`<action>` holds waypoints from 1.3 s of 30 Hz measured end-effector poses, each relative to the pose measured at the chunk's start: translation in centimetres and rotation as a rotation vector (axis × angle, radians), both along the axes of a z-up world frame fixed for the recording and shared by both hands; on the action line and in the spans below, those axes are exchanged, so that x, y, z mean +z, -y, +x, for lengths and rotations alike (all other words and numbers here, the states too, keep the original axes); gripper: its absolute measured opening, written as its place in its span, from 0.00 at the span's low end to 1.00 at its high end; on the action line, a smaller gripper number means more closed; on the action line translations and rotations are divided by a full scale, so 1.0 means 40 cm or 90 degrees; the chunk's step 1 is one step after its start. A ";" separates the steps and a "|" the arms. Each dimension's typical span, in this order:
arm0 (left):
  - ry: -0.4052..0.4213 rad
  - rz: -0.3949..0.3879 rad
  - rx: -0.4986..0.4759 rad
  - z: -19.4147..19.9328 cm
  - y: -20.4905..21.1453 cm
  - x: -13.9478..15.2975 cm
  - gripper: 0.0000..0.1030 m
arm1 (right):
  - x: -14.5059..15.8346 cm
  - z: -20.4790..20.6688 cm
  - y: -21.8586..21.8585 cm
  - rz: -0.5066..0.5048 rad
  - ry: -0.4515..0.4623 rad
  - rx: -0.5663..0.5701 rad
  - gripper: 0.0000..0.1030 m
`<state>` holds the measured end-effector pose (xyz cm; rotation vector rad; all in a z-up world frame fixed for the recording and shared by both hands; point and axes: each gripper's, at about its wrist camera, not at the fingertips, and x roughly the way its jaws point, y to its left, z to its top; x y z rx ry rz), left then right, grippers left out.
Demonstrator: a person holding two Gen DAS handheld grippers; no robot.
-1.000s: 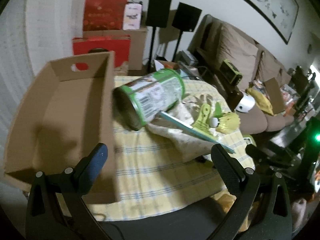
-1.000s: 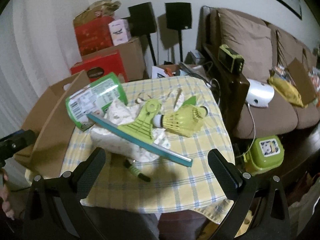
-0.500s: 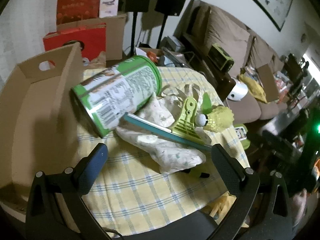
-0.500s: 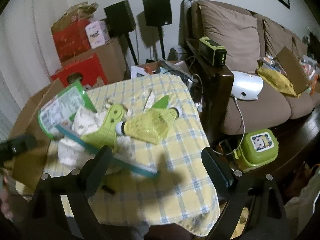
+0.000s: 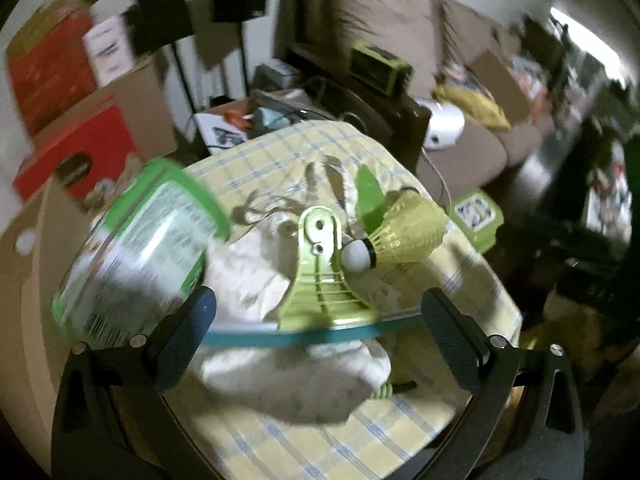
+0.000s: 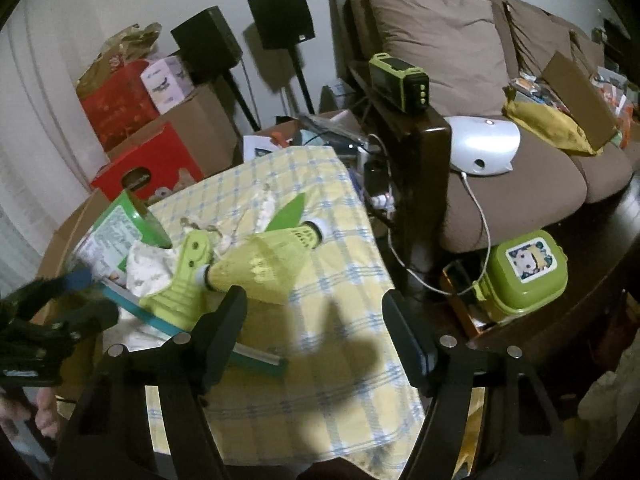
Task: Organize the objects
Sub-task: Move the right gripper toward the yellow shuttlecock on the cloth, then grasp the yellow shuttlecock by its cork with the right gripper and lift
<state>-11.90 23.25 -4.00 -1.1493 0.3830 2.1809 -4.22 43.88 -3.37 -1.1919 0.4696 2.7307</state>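
Note:
On the yellow checked tablecloth (image 6: 340, 340) lies a pile: a green can (image 5: 136, 248) on its side, a white cloth (image 5: 280, 368), a teal strip (image 5: 288, 336), a lime green clip (image 5: 324, 276) and yellow shuttlecocks (image 5: 408, 232). My left gripper (image 5: 316, 336) is open, its fingers on either side of the clip and the cloth. My right gripper (image 6: 316, 328) is open and empty above the cloth's right part, next to the shuttlecocks (image 6: 260, 268). The left gripper also shows at the left edge of the right wrist view (image 6: 60, 304).
A brown cardboard box (image 5: 24, 264) stands left of the table. Red boxes (image 6: 148, 168) and speakers (image 6: 280, 20) are behind. A dark wooden stand (image 6: 416, 168) with a green device (image 6: 400, 80), a brown sofa (image 6: 500, 120) and a green lunch box (image 6: 524, 272) are to the right.
My left gripper has swung right from the cardboard box and moved in close over the clip and cloth. My right gripper has shifted right and forward, and narrowed a little.

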 end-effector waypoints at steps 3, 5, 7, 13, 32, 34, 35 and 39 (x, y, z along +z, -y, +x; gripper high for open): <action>0.003 -0.015 -0.043 -0.008 -0.039 -0.021 0.99 | 0.001 0.000 -0.020 -0.008 0.000 -0.005 0.70; -0.006 -0.030 -0.071 -0.009 -0.065 -0.032 0.99 | 0.000 -0.002 -0.036 -0.017 0.001 -0.007 0.70; -0.019 -0.047 -0.101 -0.007 -0.094 -0.041 0.99 | -0.002 -0.006 -0.049 -0.023 0.003 -0.011 0.70; -0.048 -0.098 -0.148 -0.005 -0.152 -0.078 0.96 | -0.009 -0.011 -0.078 -0.035 0.011 -0.023 0.70; 0.036 -0.119 -0.246 -0.055 -0.196 -0.136 0.35 | 0.021 -0.050 -0.088 -0.040 0.018 -0.007 0.71; 0.036 -0.123 -0.253 -0.052 -0.196 -0.139 0.27 | 0.026 -0.074 -0.090 -0.041 0.028 -0.003 0.72; 0.035 -0.126 -0.253 -0.048 -0.197 -0.139 0.26 | 0.025 -0.087 -0.091 -0.042 0.034 -0.001 0.73; 0.034 -0.122 -0.256 -0.027 -0.193 -0.133 0.26 | 0.007 -0.155 -0.103 -0.092 0.061 0.010 0.73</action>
